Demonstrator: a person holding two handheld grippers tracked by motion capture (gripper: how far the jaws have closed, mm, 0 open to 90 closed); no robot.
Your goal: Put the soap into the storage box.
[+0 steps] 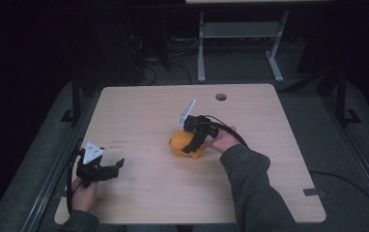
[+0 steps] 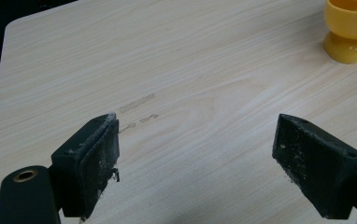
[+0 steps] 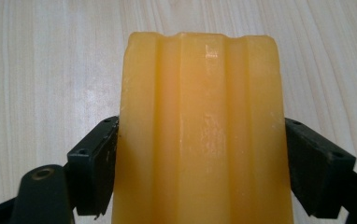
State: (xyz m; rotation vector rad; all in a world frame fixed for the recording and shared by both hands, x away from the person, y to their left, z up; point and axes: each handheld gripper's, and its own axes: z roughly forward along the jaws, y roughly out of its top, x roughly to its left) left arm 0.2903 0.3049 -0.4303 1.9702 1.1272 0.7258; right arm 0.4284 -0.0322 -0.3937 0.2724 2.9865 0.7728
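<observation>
Item: yellow ribbed plastic piece (image 3: 200, 130), mid-counter, clenched between my right gripper (image 1: 195, 137) jaws; its lower end cut off in the right gripper view. My left gripper (image 1: 106, 170), jaws released, near the counter (image 1: 139, 111) left edge. Pale wood surface; dark room beyond.

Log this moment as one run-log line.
right claw: shut on ridged yellow plastic object | left claw: open, idle above light wooden table | object: on table
</observation>
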